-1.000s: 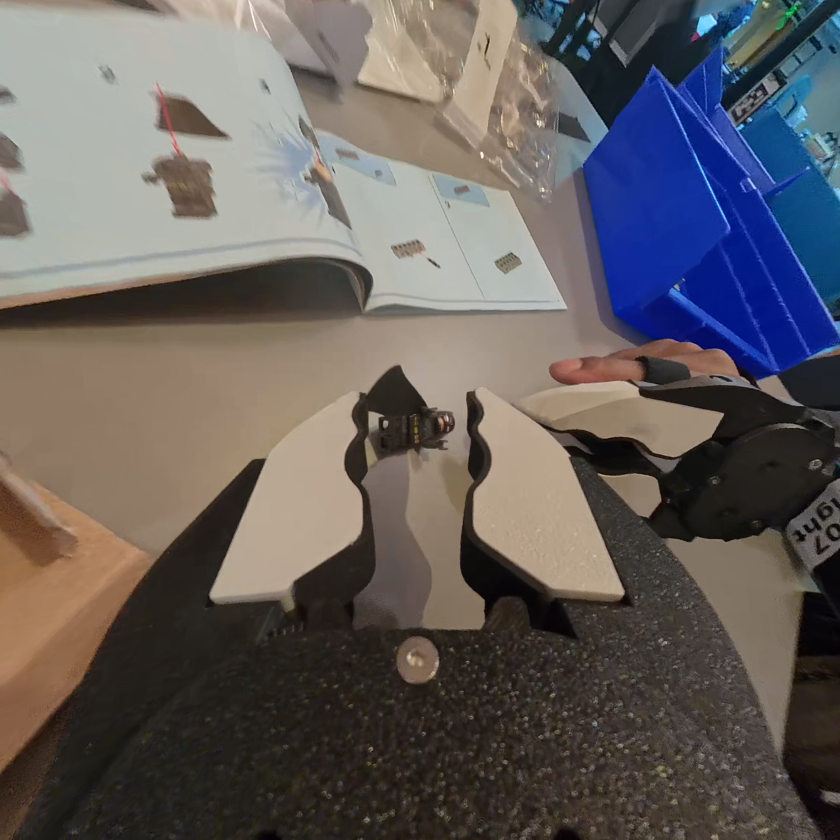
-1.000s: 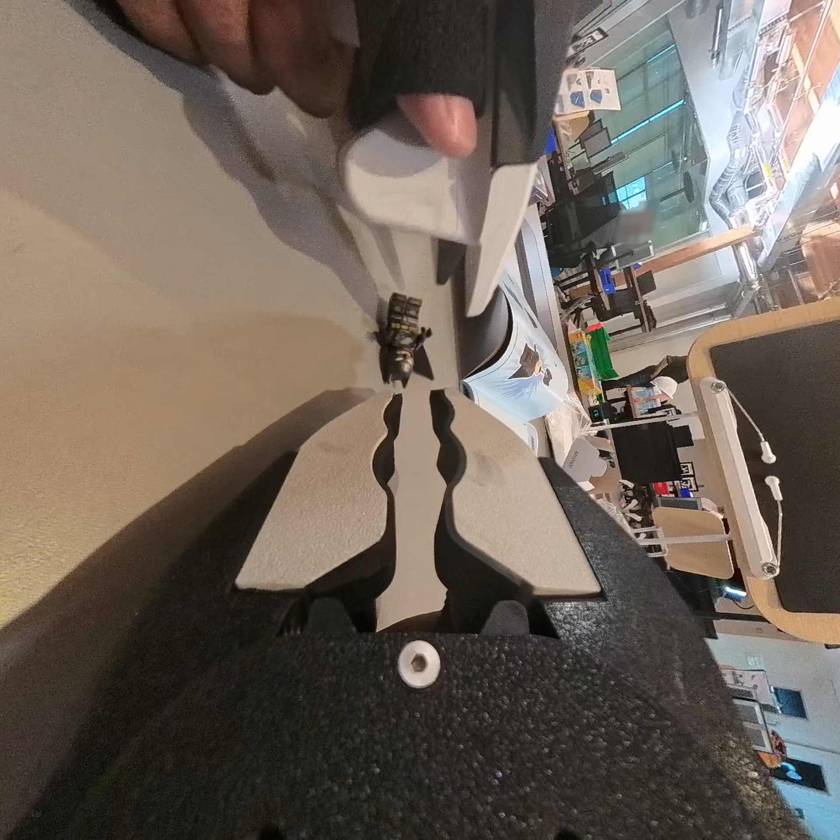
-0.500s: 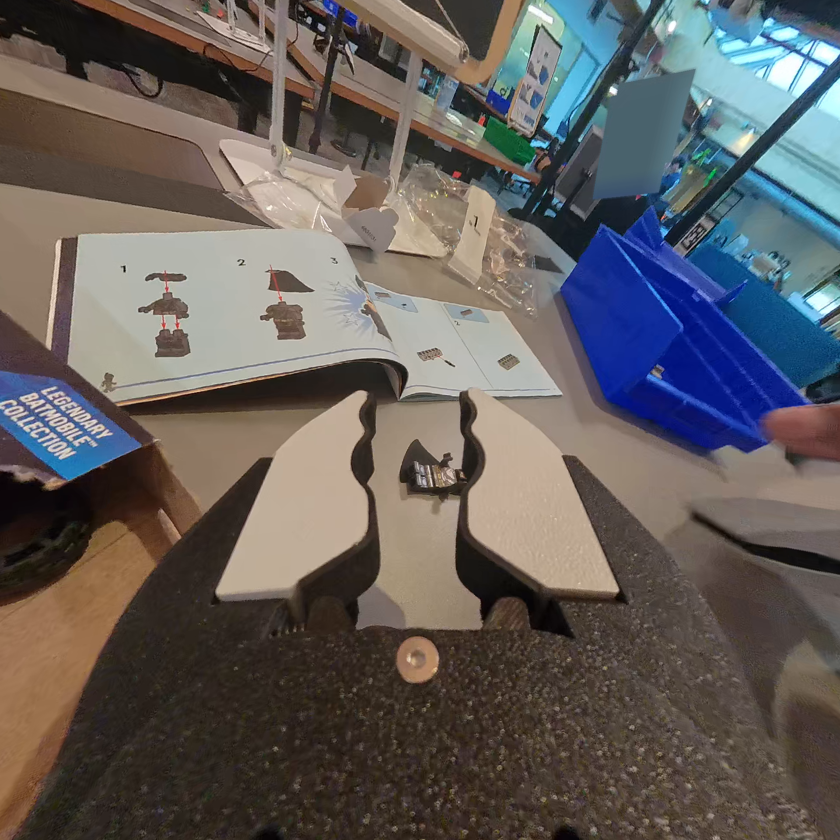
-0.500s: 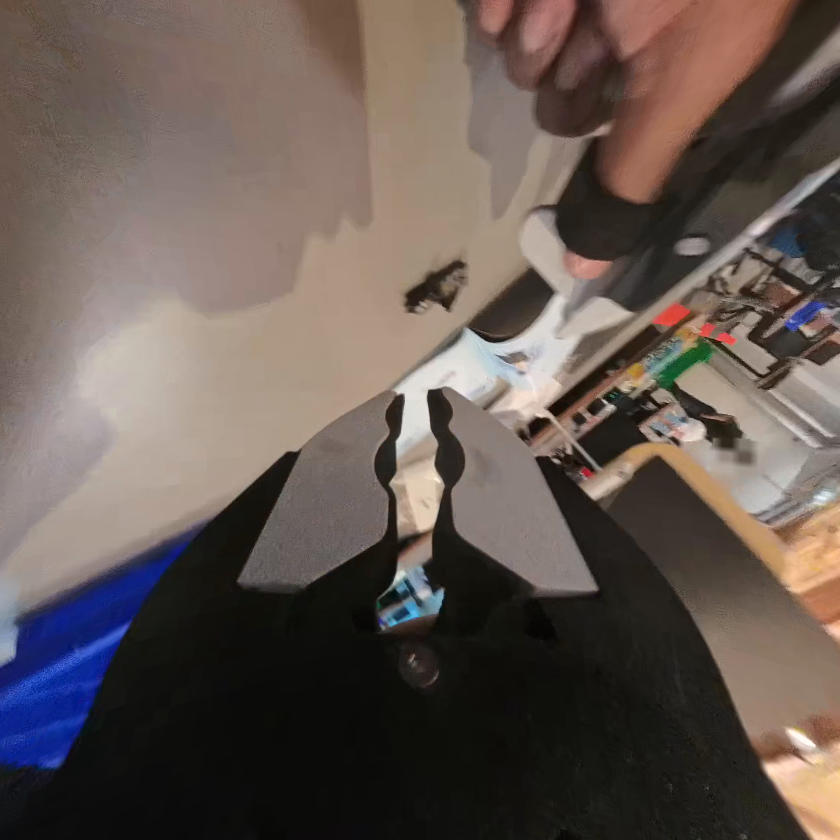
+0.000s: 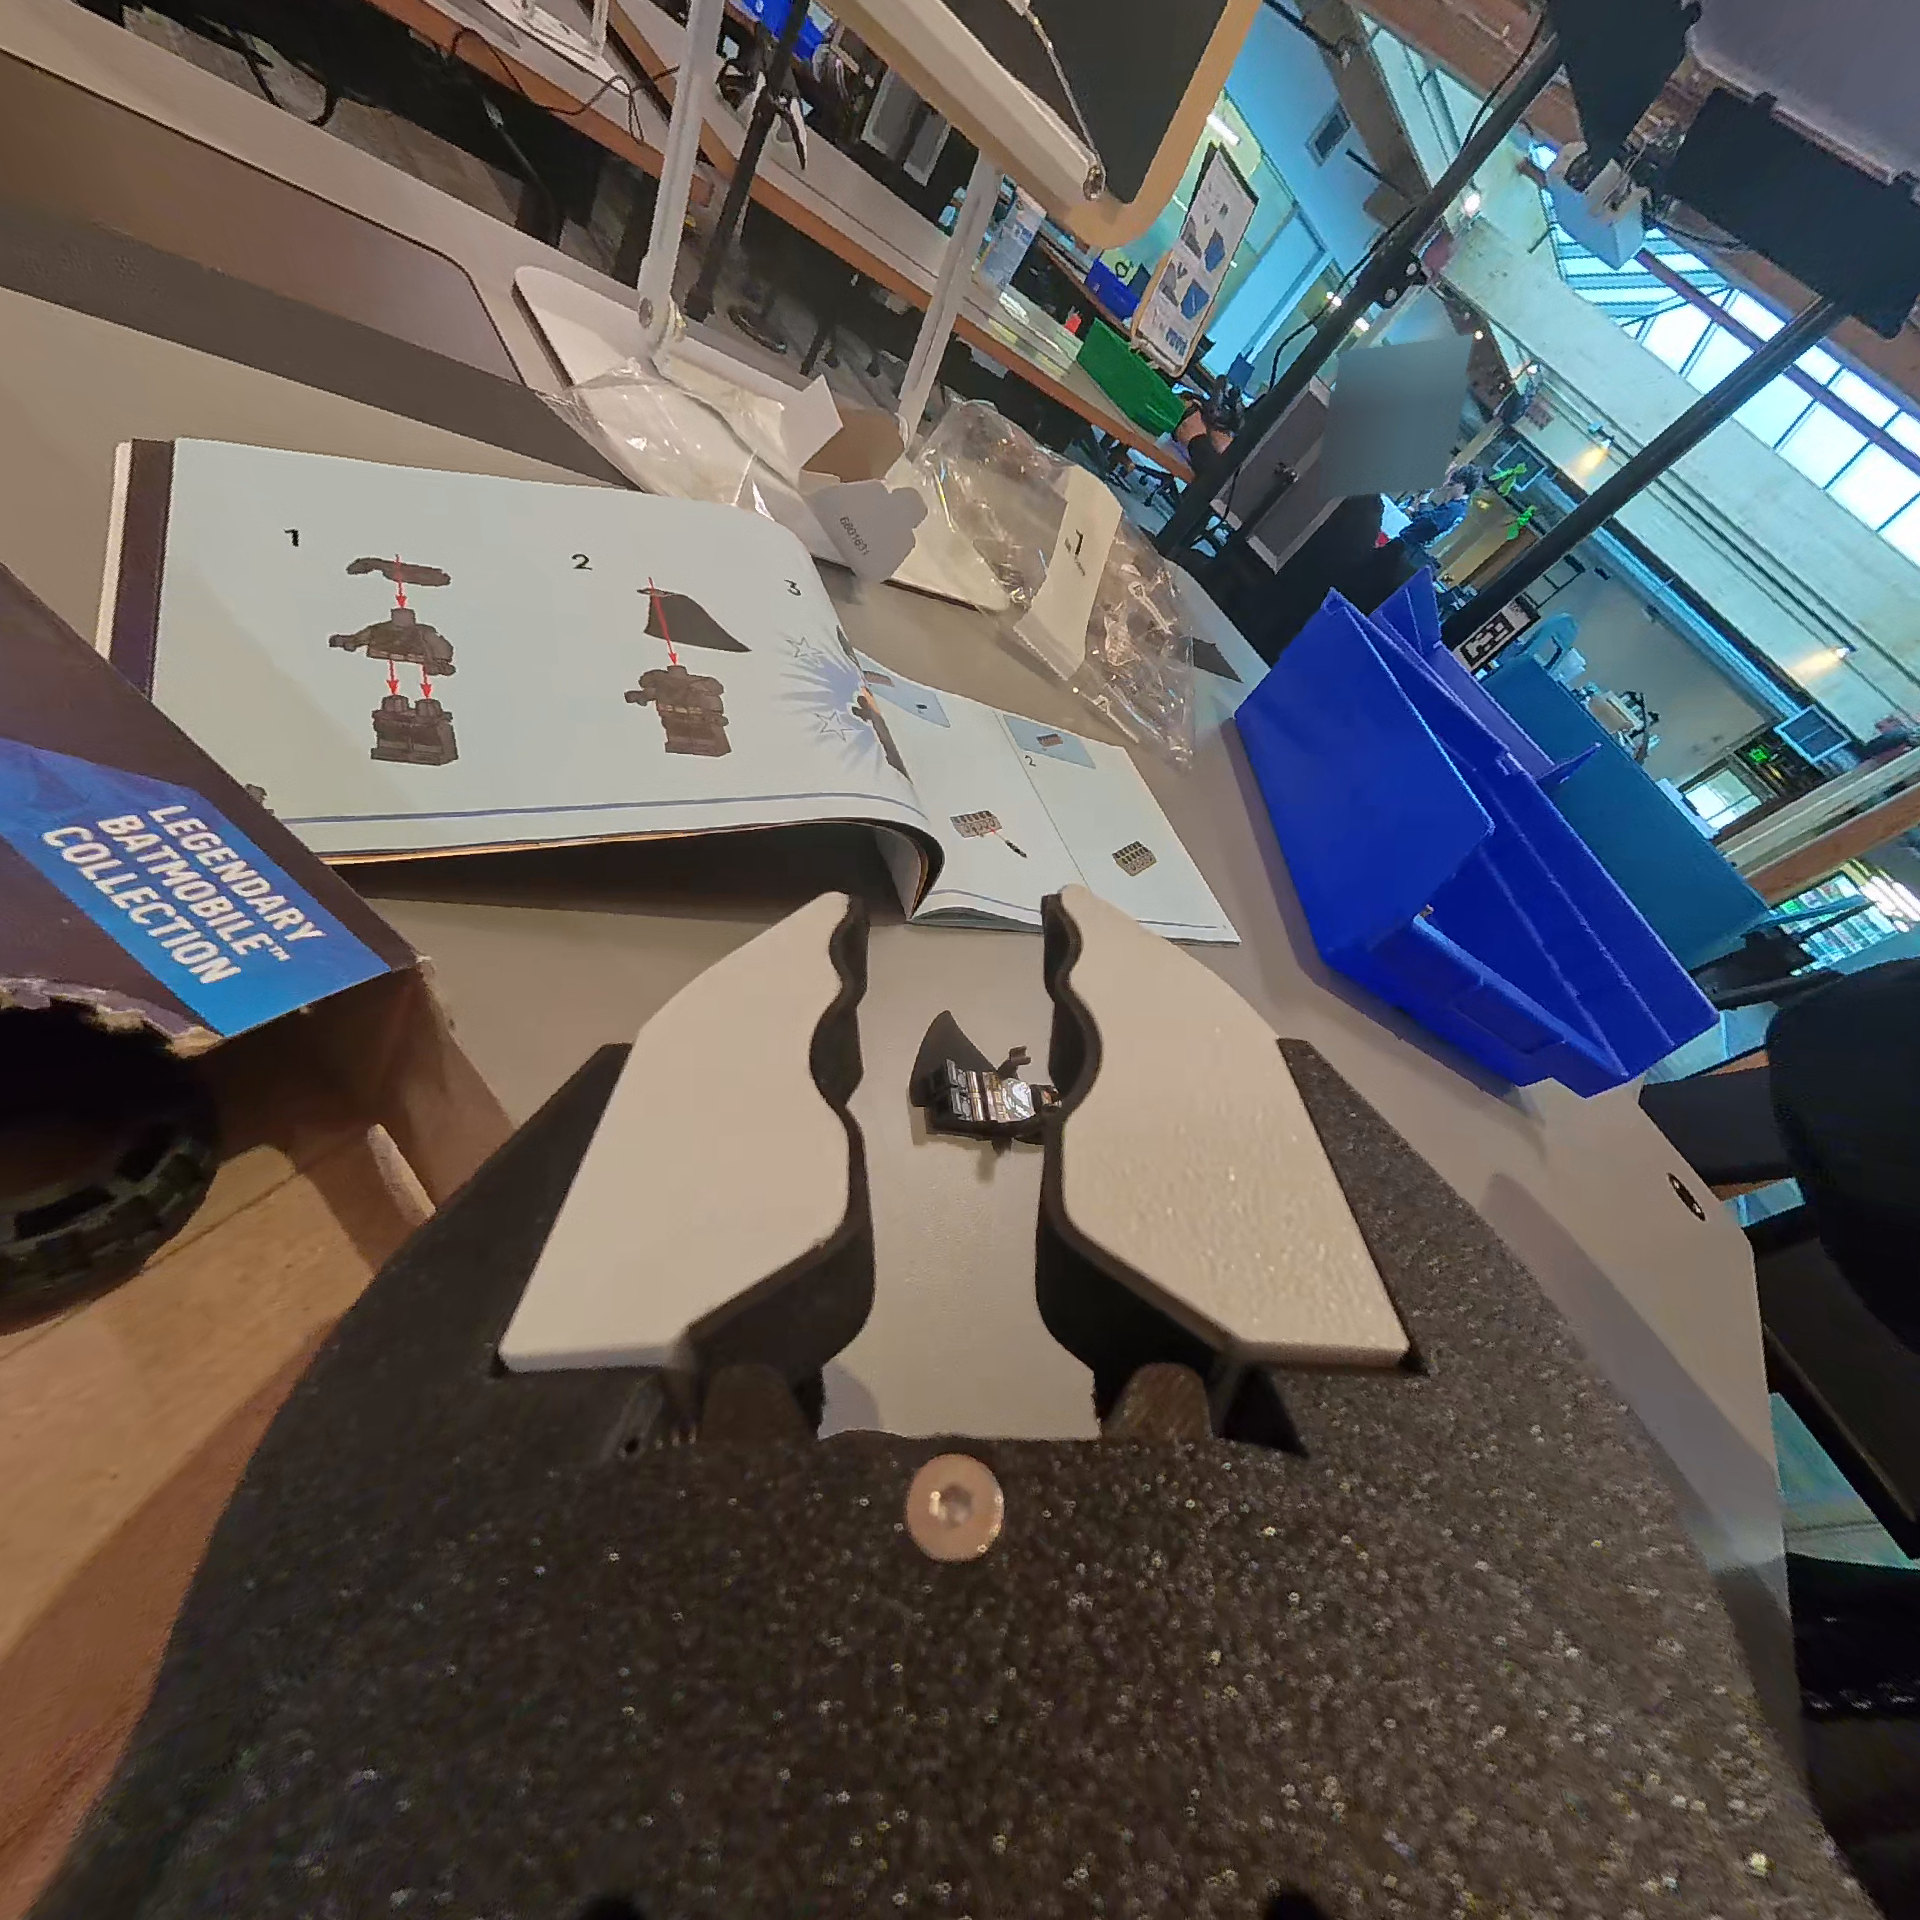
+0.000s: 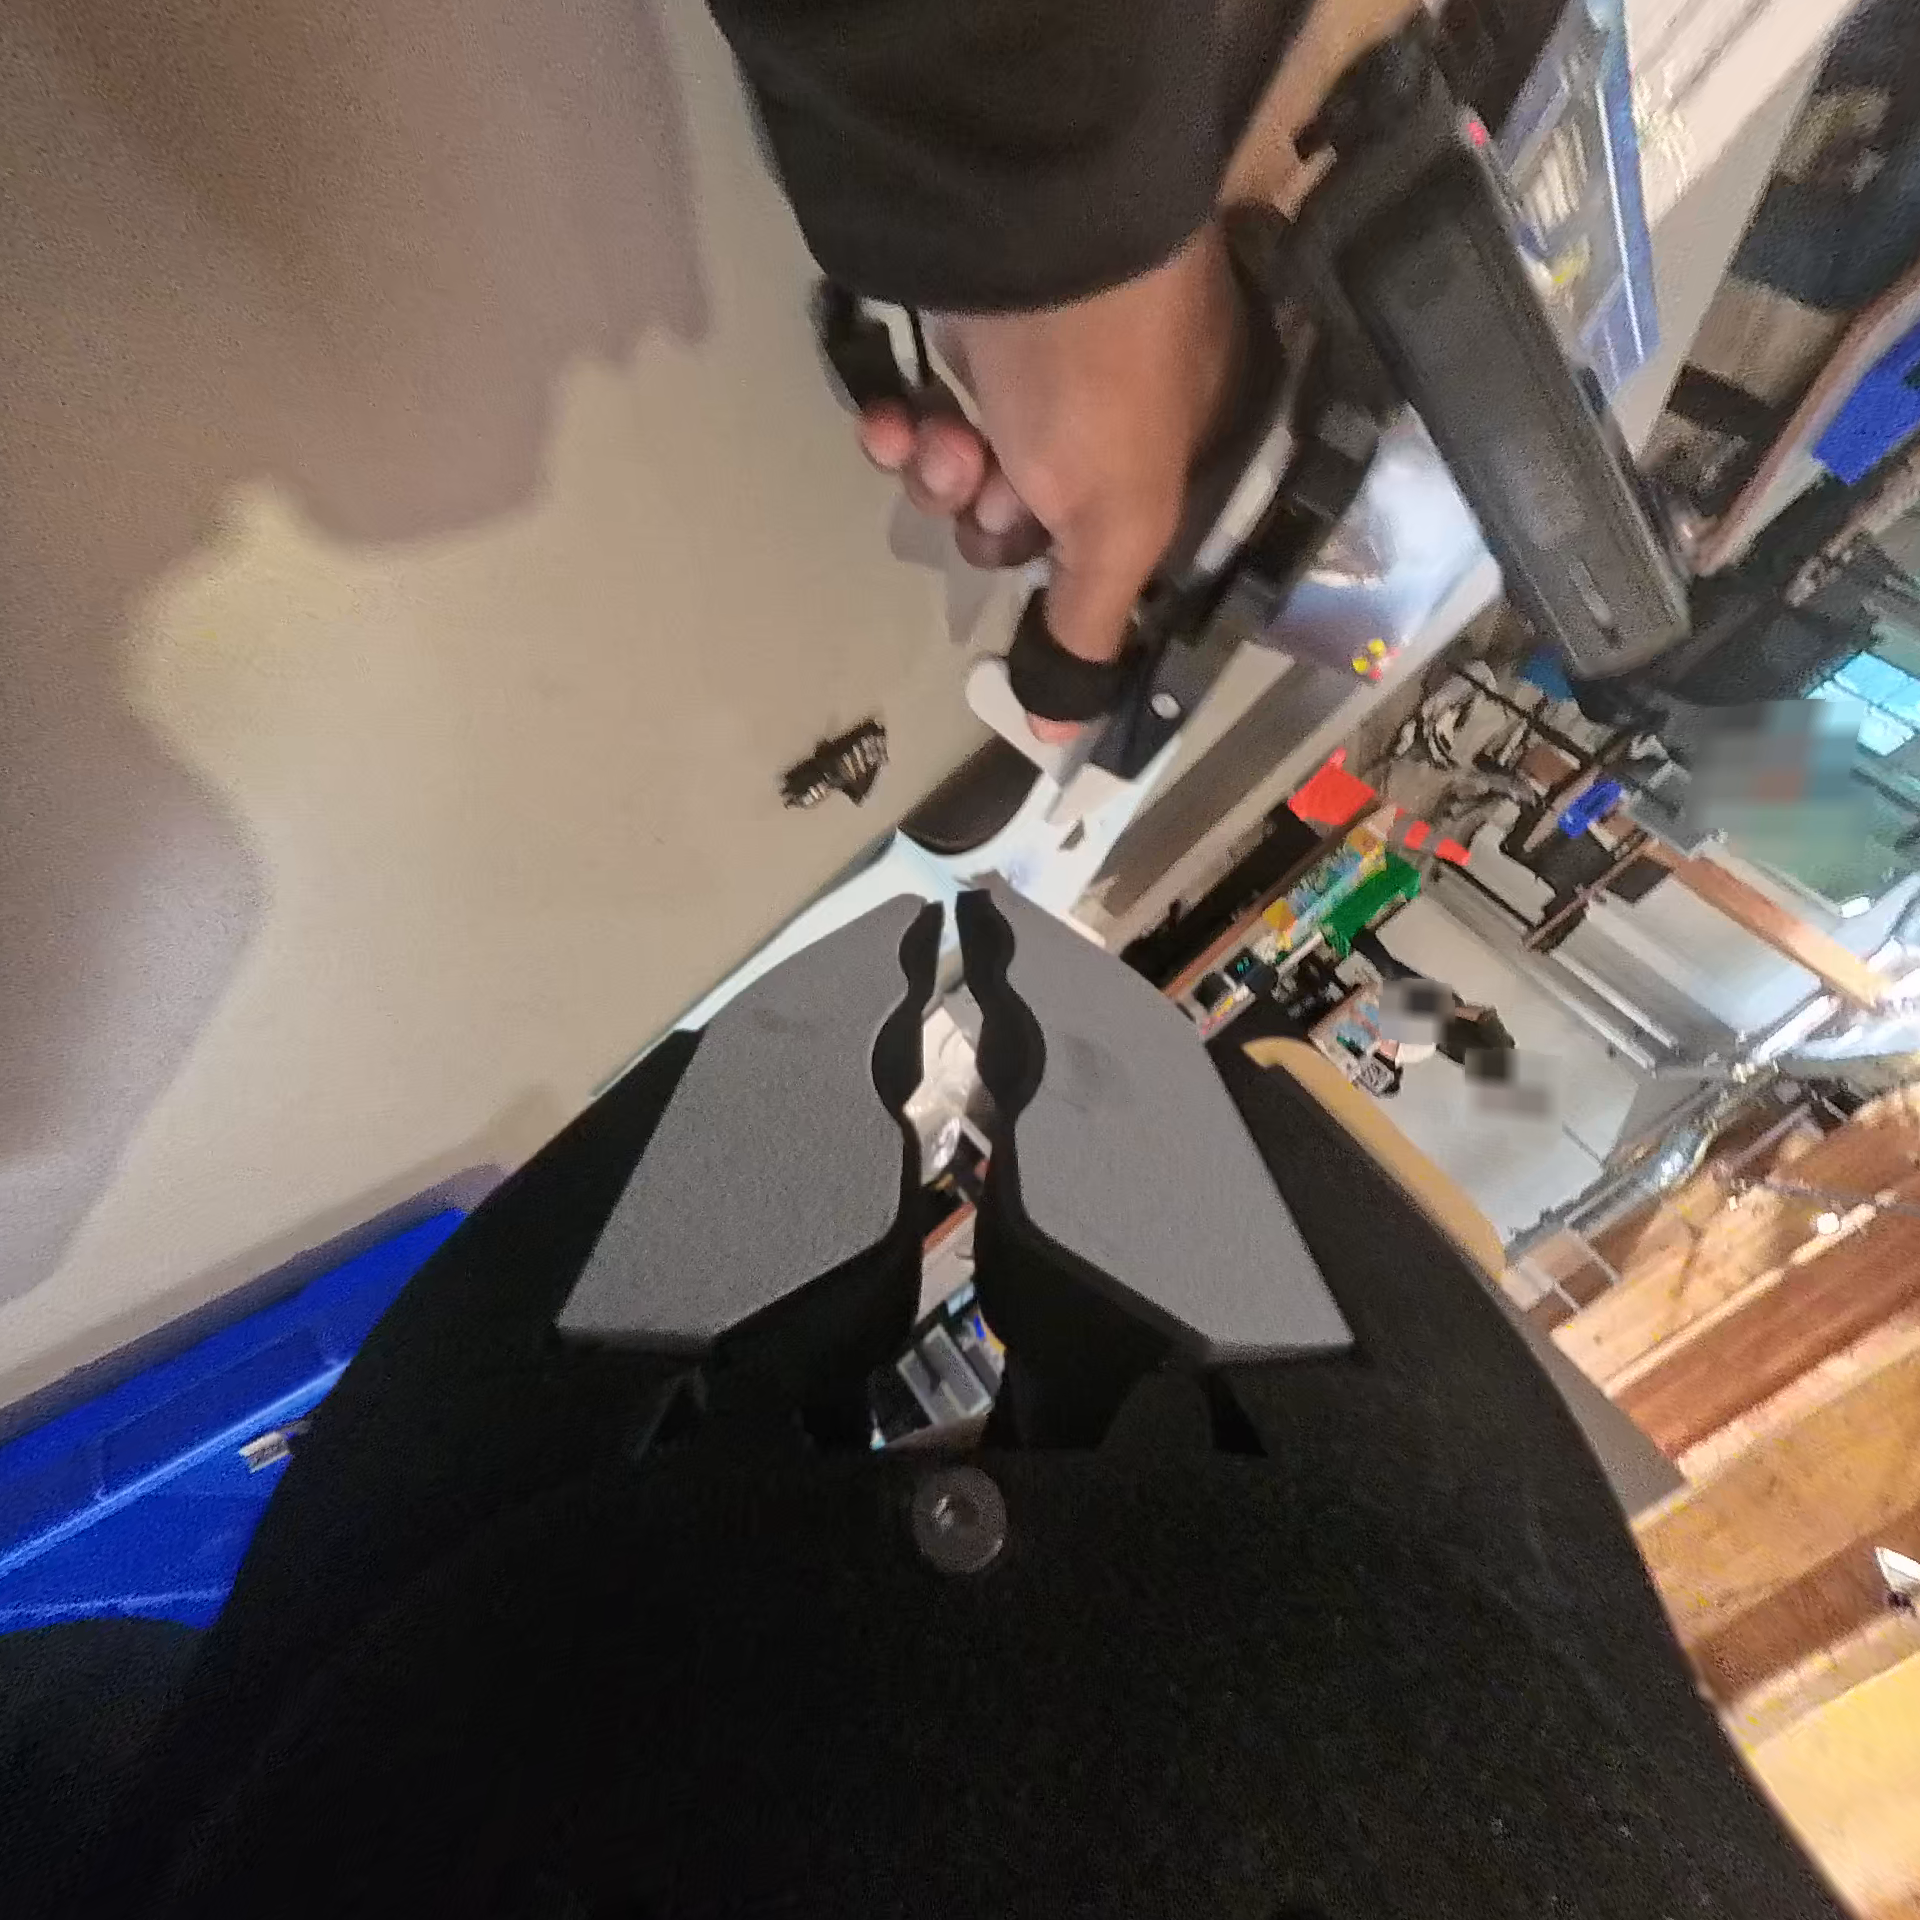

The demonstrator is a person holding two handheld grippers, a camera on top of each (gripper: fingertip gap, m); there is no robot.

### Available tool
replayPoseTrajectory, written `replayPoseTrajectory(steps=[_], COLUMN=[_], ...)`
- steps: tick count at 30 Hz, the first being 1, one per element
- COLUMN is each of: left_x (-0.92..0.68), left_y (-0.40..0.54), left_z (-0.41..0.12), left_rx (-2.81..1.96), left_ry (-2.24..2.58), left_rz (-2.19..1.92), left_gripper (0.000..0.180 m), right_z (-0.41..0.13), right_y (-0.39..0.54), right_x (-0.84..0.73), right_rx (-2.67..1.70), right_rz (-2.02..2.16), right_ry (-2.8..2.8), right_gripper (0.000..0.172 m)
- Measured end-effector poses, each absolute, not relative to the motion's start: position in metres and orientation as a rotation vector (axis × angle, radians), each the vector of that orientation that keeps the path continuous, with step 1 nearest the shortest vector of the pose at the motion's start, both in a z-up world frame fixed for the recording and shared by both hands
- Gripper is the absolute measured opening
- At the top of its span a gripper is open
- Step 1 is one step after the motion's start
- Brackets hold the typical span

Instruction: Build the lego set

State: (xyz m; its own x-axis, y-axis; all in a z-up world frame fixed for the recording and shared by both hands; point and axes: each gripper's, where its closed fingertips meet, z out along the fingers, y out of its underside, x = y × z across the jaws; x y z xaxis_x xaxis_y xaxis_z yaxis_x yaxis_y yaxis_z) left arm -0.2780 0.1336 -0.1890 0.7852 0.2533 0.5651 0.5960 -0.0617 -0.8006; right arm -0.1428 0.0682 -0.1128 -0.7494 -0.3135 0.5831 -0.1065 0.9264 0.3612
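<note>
Left gripper [image 5: 951,940]: two pale grey fingers [image 5: 727,1122] with wavy black inner edges, spread moderately wide, set in speckled black foam. Between them, lying on the smooth grey worktop [image 5: 623,966], one small black toy figure [image 5: 982,1091] with a pointed cape and glossy printed torso, close against the finger at 3 o'clock; contact there hard to judge, clear gap on the 9 o'clock side, so not gripped.

At 12 o'clock, one open booklet [image 5: 468,644], pale blue glossy pages bulging at the spine, near corner partly hidden behind the fingertips. At 9 o'clock, one cardboard box [image 5: 177,862], dark printed flap with a torn edge, brown inside, cut off by the frame; one black toothed ring [image 5: 94,1195] in it, only partly seen. At 2 o'clock, one blue plastic bin [image 5: 1455,883], hard and angular. At 1 o'clock, crumpled clear bags [image 5: 1039,499] and small white card pieces, number unclear.

Right gripper [image 6: 948,904]: two darker grey fingers nearly closed, only a thin slit between the wavy edges, nothing in it. View blurred and tilted. Same figure [image 6: 836,767] at 11 o'clock, well apart, detail smeared. At 12 o'clock, one hand [image 6: 1049,436] around the other gripper, dark sleeve cut off at the top.
</note>
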Motion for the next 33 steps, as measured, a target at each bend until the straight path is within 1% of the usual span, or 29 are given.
replayPoseTrajectory(steps=[3, 6, 10, 13, 16, 19, 25, 28, 29, 30, 33], left_x=[-0.279, -0.279, -0.279, -0.279, -0.275, -0.267, -0.261, -0.262, -0.262, -0.262, -0.262], left_y=[0.132, 0.132, 0.132, 0.132, 0.133, 0.137, 0.143, 0.143, 0.143, 0.143, 0.145], left_z=[-0.188, -0.188, -0.189, -0.188, -0.186, -0.185, -0.176, -0.172, -0.172, -0.172, -0.173], left_rx=[-1.634, -1.628, -1.631, -1.624, -1.633, -1.661, -1.645, -1.616, -1.613, -1.610, -1.612], left_ry=[-0.692, -0.697, -0.699, -0.695, -0.665, -0.605, -0.523, -0.517, -0.519, -0.519, -0.521], left_rz=[-0.329, -0.335, -0.341, -0.343, -0.348, -0.328, -0.254, -0.245, -0.246, -0.247, -0.258], left_gripper=[0.032, 0.032, 0.032, 0.031, 0.030, 0.030, 0.030, 0.030, 0.030, 0.030, 0.030], right_z=[-0.124, -0.115, -0.112, -0.121, -0.142, -0.170, -0.237, -0.256, -0.258, -0.258, -0.257], right_y=[0.071, 0.076, 0.065, 0.060, 0.050, 0.063, 0.155, 0.196, 0.209, 0.221, 0.238], right_x=[-0.148, -0.156, -0.148, -0.147, -0.148, -0.154, -0.169, -0.165, -0.164, -0.162, -0.158], right_rx=[0.288, 0.236, 0.273, 0.285, 0.238, 0.041, -0.549, -0.812, -0.844, -0.869, -0.931], right_rz=[-0.377, -0.371, -0.345, -0.371, -0.259, -0.075, 0.169, 0.318, 0.319, 0.306, 0.308], right_ry=[-2.488, -2.469, -2.430, -2.400, -2.433, -2.474, -2.426, -2.332, -2.292, -2.274, -2.285], right_gripper=[0.005, 0.005, 0.005, 0.005, 0.005, 0.005, 0.006, 0.005, 0.001, 0.000, 0.003])
